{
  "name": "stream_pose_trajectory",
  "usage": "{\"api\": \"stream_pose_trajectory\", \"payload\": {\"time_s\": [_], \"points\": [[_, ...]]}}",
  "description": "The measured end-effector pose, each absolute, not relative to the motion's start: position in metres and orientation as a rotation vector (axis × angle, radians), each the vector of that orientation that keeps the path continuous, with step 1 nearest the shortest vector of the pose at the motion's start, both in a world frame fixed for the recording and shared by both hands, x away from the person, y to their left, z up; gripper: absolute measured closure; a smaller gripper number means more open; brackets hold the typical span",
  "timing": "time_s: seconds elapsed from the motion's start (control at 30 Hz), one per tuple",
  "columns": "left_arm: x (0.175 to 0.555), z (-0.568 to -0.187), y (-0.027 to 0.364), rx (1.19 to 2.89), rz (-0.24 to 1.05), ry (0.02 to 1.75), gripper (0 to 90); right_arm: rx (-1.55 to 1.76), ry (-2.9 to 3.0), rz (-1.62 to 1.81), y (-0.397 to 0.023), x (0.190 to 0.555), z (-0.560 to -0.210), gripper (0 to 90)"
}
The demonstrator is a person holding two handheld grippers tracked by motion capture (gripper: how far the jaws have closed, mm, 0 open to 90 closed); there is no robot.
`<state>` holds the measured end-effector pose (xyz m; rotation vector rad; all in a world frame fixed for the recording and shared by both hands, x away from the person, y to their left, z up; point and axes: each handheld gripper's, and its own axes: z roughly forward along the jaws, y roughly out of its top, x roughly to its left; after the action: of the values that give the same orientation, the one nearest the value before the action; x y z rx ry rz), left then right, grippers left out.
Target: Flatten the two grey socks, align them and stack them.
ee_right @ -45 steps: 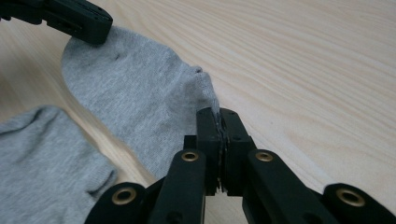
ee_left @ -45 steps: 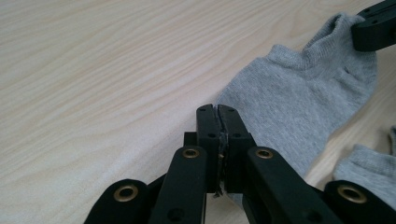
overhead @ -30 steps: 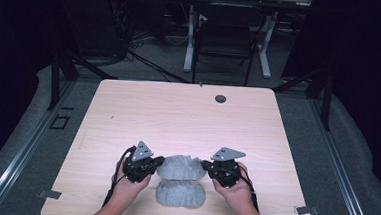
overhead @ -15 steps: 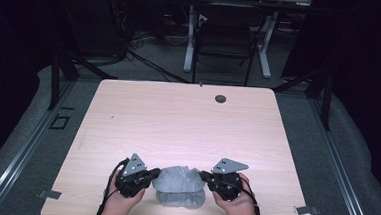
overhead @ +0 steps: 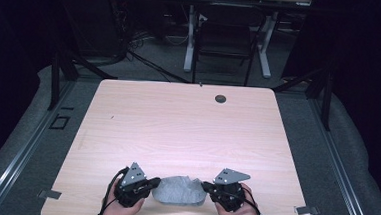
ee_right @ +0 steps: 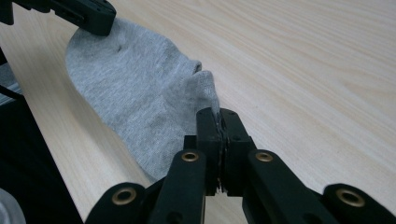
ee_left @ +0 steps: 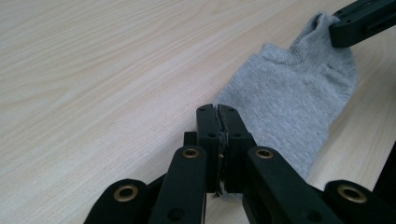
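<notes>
A grey sock point(overhead: 178, 191) lies flat on the wooden table point(overhead: 177, 126) near its front edge, stretched between both grippers. My left gripper point(overhead: 155, 183) is shut on the sock's left end; in the left gripper view the jaws pinch the sock's point(ee_left: 289, 102) edge at my left gripper point(ee_left: 218, 112). My right gripper point(overhead: 204, 186) is shut on the sock's right end; in the right gripper view the knit sock point(ee_right: 135, 88) is clamped at my right gripper point(ee_right: 218, 114). Each gripper view shows the other gripper's black jaw holding the far end.
A small round dark hole point(overhead: 220, 98) sits near the table's far edge. Dark chairs and white table legs point(overhead: 190, 37) stand beyond the table. The table's front edge lies just under the hands point(overhead: 122, 213).
Both grippers have pulled the sock toward the table's front edge and lowered it; the sock has gone from a bunched, hanging shape to lying flatter on the wood.
</notes>
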<state>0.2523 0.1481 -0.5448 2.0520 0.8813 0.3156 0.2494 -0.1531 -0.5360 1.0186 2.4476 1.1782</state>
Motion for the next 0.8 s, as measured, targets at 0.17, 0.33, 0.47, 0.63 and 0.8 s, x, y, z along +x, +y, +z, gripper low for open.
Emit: {"api": "stream_pose_trajectory", "payload": {"time_s": [0.17,0.33,0.47,0.63,0.8], "points": [[0.255,-0.549,0.146,2.069,0.319,0.876,88.7,1.027,2.465,1.153,-0.153,0.250,-0.541,88.2],[0.257,-0.555,0.144,2.088,0.314,0.882,88.7,1.031,2.483,1.131,-0.151,0.252,-0.546,88.2],[0.257,-0.558,0.143,2.092,0.302,0.887,88.7,1.035,2.485,1.130,-0.151,0.252,-0.548,88.1],[0.260,-0.565,0.141,2.115,0.305,0.888,88.6,1.039,2.509,1.095,-0.152,0.254,-0.552,88.1],[0.263,-0.570,0.141,2.117,0.301,0.898,88.4,1.055,2.522,1.076,-0.152,0.256,-0.557,87.6]]}}
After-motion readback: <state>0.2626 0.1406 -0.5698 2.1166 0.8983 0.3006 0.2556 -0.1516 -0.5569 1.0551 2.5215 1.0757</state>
